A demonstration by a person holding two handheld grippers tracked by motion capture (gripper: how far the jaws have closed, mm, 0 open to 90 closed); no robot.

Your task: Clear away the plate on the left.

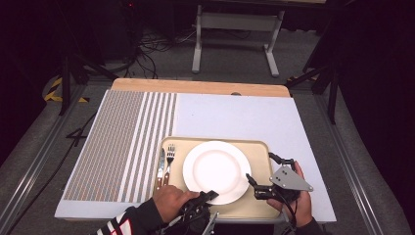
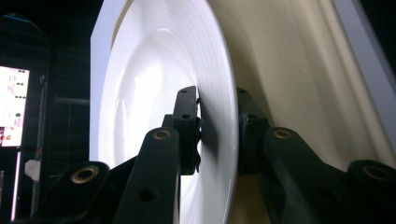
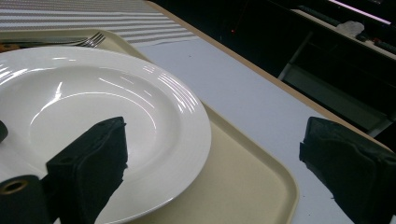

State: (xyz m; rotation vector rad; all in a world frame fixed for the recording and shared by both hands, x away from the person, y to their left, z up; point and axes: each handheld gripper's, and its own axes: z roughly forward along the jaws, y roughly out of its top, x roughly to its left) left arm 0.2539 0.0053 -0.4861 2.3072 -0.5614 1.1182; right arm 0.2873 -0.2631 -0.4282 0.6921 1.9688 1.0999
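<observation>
The plate (image 1: 217,171) sits on the tray (image 1: 259,152), lower centre of the high view. The left hand (image 1: 169,201) reaches in from the bottom edge; its gripper (image 1: 209,197) fingers (image 2: 187,126) clamp the plate's near rim. The right gripper (image 1: 266,177), held level at the plate's right, has its fingers (image 3: 88,168) spread wide, grasping nothing.

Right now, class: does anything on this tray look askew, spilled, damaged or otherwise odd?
Nothing stands out. The white plate sits flat and unbroken on the beige tray, with the fork and knife lying side by side to its left. Nothing is spilled. The left gripper pinches the plate's rim; the right gripper is open.
</observation>
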